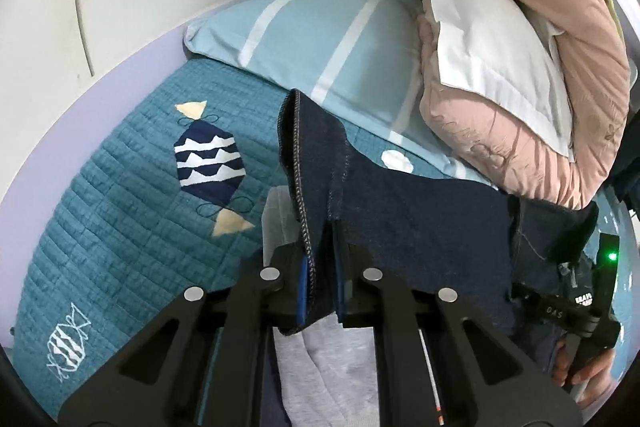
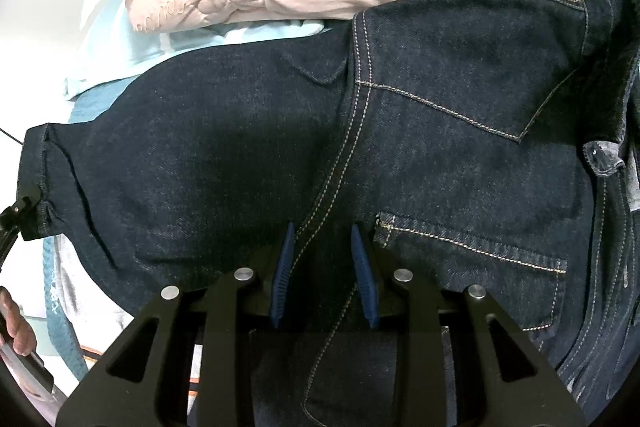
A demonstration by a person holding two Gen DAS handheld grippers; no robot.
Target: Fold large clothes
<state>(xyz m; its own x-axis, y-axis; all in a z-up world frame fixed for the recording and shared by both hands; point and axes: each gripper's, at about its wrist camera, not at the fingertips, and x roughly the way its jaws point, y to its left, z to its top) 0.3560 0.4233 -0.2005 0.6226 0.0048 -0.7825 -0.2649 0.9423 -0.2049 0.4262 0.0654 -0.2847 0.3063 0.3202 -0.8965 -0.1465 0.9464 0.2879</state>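
Dark blue jeans lie across the bed, seat and back pockets up, legs folded over toward the left. My left gripper is shut on the hem end of a jeans leg and holds it just above the teal quilt. My right gripper hovers over the seat seam with its blue pads apart and the denim between them; it looks open. The right gripper also shows at the right edge of the left wrist view. The left gripper shows at the far left of the right wrist view.
A teal quilt with fish patches covers the bed. A light blue striped pillow and a pink duvet with a white pillow lie at the head. Grey clothing lies under the jeans. A white wall is at the left.
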